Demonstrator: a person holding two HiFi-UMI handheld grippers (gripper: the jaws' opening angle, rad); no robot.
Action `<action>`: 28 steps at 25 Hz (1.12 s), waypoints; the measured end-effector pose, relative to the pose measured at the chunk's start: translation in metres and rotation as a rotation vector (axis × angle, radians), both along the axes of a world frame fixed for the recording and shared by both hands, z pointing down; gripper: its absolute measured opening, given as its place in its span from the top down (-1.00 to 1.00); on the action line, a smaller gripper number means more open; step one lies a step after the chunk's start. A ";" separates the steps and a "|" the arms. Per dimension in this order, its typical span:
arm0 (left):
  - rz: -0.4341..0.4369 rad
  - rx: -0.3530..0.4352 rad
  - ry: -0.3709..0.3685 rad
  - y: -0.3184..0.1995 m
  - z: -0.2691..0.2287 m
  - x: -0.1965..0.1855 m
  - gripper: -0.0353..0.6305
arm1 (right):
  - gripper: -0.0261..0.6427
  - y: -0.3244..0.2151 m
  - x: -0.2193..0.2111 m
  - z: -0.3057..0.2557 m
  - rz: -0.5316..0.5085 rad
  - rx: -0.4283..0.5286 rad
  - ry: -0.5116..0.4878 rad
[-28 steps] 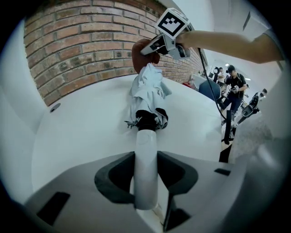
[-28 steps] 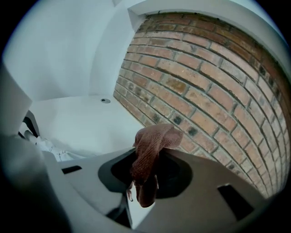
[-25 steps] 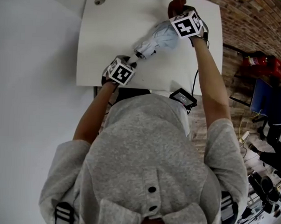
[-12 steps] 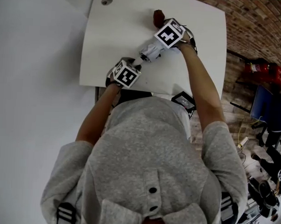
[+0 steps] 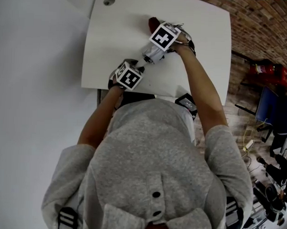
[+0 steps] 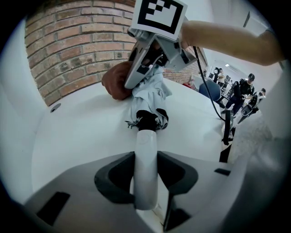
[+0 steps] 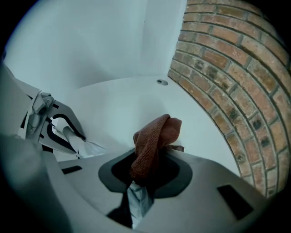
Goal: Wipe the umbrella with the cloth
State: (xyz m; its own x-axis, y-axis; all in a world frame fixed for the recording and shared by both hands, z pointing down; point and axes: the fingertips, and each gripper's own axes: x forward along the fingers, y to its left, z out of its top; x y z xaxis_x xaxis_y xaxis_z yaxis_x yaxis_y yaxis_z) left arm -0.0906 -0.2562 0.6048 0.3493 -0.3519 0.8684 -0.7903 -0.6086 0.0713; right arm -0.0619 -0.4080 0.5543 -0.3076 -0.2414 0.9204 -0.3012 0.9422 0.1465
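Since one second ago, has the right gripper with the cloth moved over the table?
Yes. Judged against the table's hole, the right gripper, shut on the cloth, has slid along the umbrella toward the left gripper.

The left stretch of the table (image 5: 108, 43) is lying open, only a small cable hole (image 5: 109, 0) sitting at its upper-left corner. The umbrella (image 5: 152, 54) is lying diagonally at upper centre, with the left gripper (image 5: 136, 67) clamping its handle and the right gripper (image 5: 156, 29) pinching the cloth (image 5: 151, 23) over it, barring that lane. A brick wall (image 5: 261, 26) is closing the right.
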 end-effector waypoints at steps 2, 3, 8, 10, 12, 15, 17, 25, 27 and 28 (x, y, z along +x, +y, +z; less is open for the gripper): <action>0.000 0.003 -0.002 -0.001 0.000 0.000 0.42 | 0.64 0.004 0.001 0.003 0.003 -0.024 0.016; 0.000 0.006 -0.005 -0.001 -0.001 -0.001 0.42 | 0.64 0.006 0.001 0.004 0.003 -0.037 0.024; 0.006 0.002 0.001 -0.001 -0.001 0.000 0.42 | 0.64 0.015 -0.002 0.007 -0.004 -0.067 0.066; 0.006 0.001 0.004 0.000 -0.001 0.000 0.42 | 0.64 0.023 -0.005 0.009 -0.028 -0.070 0.095; 0.004 0.003 0.004 0.000 -0.001 0.001 0.42 | 0.64 0.032 -0.012 0.012 -0.047 -0.086 0.097; 0.004 0.004 0.002 -0.003 -0.001 0.002 0.42 | 0.64 0.048 -0.027 0.017 -0.032 -0.176 0.044; 0.004 0.000 0.006 -0.004 0.000 0.004 0.42 | 0.64 0.055 -0.034 0.020 -0.021 -0.222 0.019; 0.003 0.010 0.011 -0.001 0.001 -0.004 0.42 | 0.64 0.086 -0.065 0.018 -0.022 -0.352 -0.060; 0.005 0.005 0.015 -0.002 0.002 -0.003 0.42 | 0.64 0.092 -0.070 0.016 -0.013 -0.394 -0.091; 0.005 0.004 0.017 -0.002 0.002 -0.003 0.42 | 0.64 0.096 -0.072 0.015 -0.010 -0.417 -0.110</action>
